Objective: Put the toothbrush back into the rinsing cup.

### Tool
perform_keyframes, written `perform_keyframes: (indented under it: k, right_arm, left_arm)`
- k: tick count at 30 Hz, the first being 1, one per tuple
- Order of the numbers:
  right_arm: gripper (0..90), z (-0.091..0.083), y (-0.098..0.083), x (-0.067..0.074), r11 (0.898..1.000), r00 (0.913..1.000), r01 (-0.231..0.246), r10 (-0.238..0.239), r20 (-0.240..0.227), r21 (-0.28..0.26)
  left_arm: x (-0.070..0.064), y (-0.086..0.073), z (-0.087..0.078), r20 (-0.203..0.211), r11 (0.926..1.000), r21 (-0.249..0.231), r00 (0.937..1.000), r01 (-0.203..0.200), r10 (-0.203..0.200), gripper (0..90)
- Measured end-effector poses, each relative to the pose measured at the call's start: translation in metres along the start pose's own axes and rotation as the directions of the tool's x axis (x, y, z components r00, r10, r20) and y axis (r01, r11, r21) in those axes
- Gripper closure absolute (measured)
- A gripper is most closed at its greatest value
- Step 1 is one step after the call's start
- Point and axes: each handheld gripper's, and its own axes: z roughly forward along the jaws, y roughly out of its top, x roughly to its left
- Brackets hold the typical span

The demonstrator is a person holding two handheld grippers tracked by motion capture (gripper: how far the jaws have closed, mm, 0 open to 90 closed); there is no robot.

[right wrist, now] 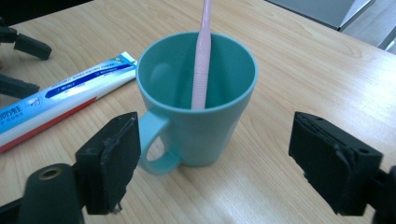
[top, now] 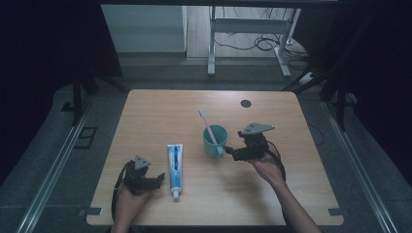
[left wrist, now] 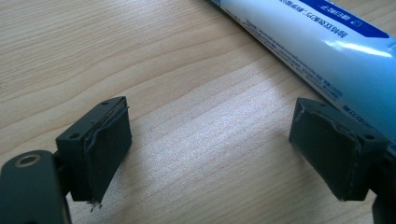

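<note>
While standing wide open, empty, right gripper (right wrist: 210, 163) near teal plastic mug (right wrist: 198, 100); risk: nudged handle topples pink toothbrush (right wrist: 201, 56).

I see a light wooden table (top: 272, 194) with rounded corners, its grain running lengthwise. A teal mug (top: 214, 141) stands upright near the middle, handle toward my side. Left of it a toothpaste tube (top: 175, 166) lies flat, well apart from the mug, its white cap toward the near edge. A small dark round disc (top: 246, 103) sits near the far right corner. The table stands on a grey floor (top: 48, 165).
</note>
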Motion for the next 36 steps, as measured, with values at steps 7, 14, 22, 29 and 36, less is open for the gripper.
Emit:
perform_keyframes:
  k: [7,14,22,29,36]
  right_arm:
    - [12.8,-0.007,-0.011,-0.003,1.0,1.0,-0.004,0.004,0.003,0.021]
    - [8.3,-0.016,-0.023,-0.006,0.999,0.9997,-0.004,0.003,0.023,0.033]
    - [2.1,-0.028,-0.035,-0.009,0.999,0.9991,-0.012,0.01,0.041,0.053]
    - [0.0,-0.036,-0.047,-0.011,0.997,0.9982,-0.019,0.015,0.058,0.069]
    - [0.0,-0.046,-0.059,-0.016,0.997,0.9962,-0.039,0.034,0.081,0.062]
  left_arm:
    - [0.0,0.0,0.0,0.0,1.0,0.0,1.0,0.0,0.0,13.0]
    - [0.0,0.0,0.0,-0.001,1.0,0.0,1.0,0.0,0.0,13.0]
    - [0.0,0.0,0.0,-0.001,1.0,0.0,1.0,0.0,0.0,13.0]
    - [0.0,0.0,0.0,-0.001,1.0,0.0,1.0,0.0,0.0,13.0]
    - [0.0,0.0,0.0,0.0,1.0,0.0,1.0,0.0,0.0,13.0]
